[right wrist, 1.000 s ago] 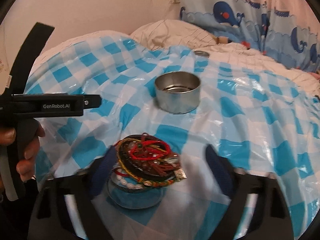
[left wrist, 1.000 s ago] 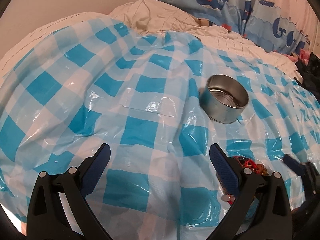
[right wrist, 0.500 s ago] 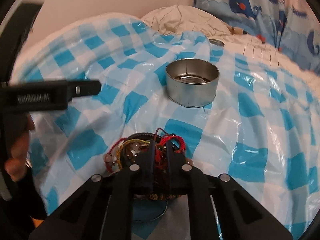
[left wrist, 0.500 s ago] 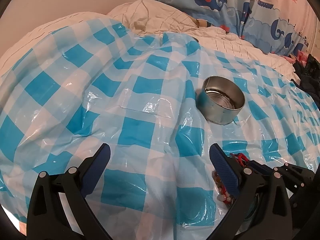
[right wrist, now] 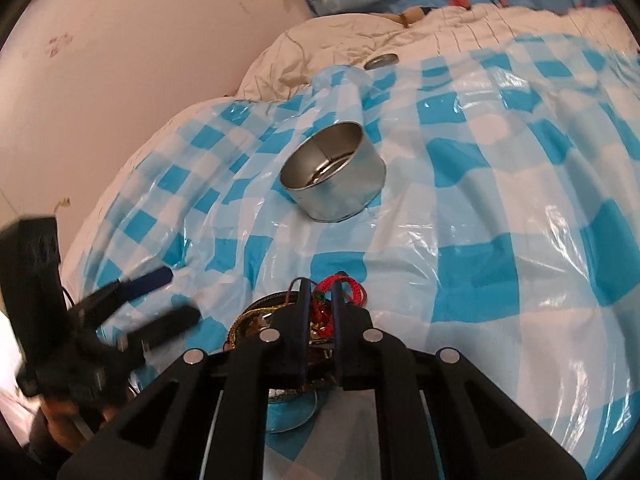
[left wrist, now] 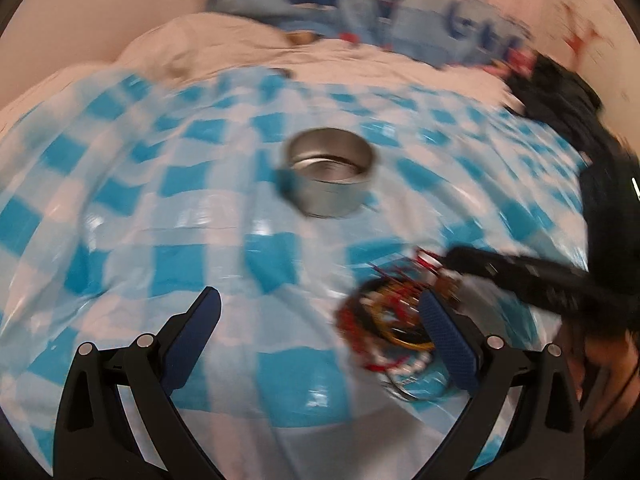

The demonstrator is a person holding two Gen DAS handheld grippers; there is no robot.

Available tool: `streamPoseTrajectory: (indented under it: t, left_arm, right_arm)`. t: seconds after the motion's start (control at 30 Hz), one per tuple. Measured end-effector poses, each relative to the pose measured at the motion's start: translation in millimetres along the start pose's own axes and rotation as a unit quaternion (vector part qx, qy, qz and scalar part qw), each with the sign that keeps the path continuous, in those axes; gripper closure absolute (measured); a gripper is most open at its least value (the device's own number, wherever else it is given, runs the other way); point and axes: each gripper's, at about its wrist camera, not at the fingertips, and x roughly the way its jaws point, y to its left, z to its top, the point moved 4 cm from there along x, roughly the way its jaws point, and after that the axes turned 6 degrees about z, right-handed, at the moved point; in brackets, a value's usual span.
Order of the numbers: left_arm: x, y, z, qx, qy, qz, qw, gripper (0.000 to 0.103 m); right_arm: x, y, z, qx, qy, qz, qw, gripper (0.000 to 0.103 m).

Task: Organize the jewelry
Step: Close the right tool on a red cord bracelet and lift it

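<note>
Near the front edge of the checked plastic sheet (right wrist: pixel 500 208), a heap of bracelets (left wrist: pixel 384 320) sits piled on a shallow round dish (right wrist: pixel 292 416), only partly seen under the tool; red cord bracelet (right wrist: pixel 344 286) lies at the top of the heap, toward the tin; right gripper (right wrist: pixel 320 300) has its fingers drawn narrow, clamped on that red cord; cord strands show between and just beyond the tips.

Left gripper (left wrist: pixel 320 332) hangs with fingers spread wide, holding nothing; its right finger (left wrist: pixel 448 344) overlaps the heap in the left wrist view, which is heavily blurred, so contact cannot be told.

Open metal tin (right wrist: pixel 334 174) stands upright nearer the middle of the sheet, apart from the heap; looks empty or nearly so; likely destination for sorted pieces. Small round lid (right wrist: pixel 381 61) rests past the far edge of the sheet, on the white quilt (right wrist: pixel 360 36).

Step in hand, by judgement: lifting one bracelet clear of the pile.

Risks:
- red cord appears tangled with gold and dark bands (right wrist: pixel 256 316); a lift may drag neighbours up or tip the dish;
- thin cord could slip through a narrow pinch;
- sheet is slick and lies on soft bedding; tin may slide or tilt if nudged;
- left tool crowding the heap may snag it.
</note>
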Motion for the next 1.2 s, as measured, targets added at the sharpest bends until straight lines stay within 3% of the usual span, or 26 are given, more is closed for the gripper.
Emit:
streamPoseTrajectory:
  t: [0.13, 0.23, 0.3, 0.47, 0.57, 0.63, 0.67, 0.9, 1.2]
  left_arm:
    - [-1, -25, -4, 0.052, -0.01, -0.008, 0.9985, 0.008]
    - [2, -28, -5, 0.055, -0.005, -0.003, 0.9985, 0.008]
    - [3, -26, -4, 0.05, -0.002, -0.001, 0.9988, 0.008]
    - [2, -26, -4, 0.05, -0.004, -0.001, 0.9987, 0.008]
    - [3, -30, -4, 0.057, -0.005, -0.001, 0.9983, 0.008]
    - [3, -33, -4, 0.063, -0.007, -0.003, 0.998, 0.008]
    - [3, -34, -3, 0.064, -0.008, -0.004, 0.9979, 0.008]
    - [18, -43, 9, 0.046, -0.002, -0.026, 0.9986, 0.008]
    - [72, -56, 22, -0.02, 0.069, -0.041, 0.9966, 0.008]
  right_arm:
    - [-3, -21, 1, 0.051, -0.008, 0.004, 0.999, 0.092]
    - [-4, -45, -1, 0.108, -0.007, 0.005, 0.994, 0.09]
    - [-4, -57, -3, 0.135, -0.01, -0.002, 0.991, 0.062]
    - [-5, -51, -2, 0.106, -0.015, -0.019, 0.994, 0.06]
    - [3, -47, -4, 0.074, -0.004, -0.045, 0.996, 0.061]
    - [9, -46, -6, 0.05, 0.008, -0.068, 0.996, 0.077]
    - [12, -44, -7, 0.035, 0.012, -0.084, 0.996, 0.093]
    - [-7, -36, 3, 0.032, -0.026, -0.068, 0.997, 0.092]
    - [-42, -46, 17, 0.069, -0.075, -0.051, 0.993, 0.092]
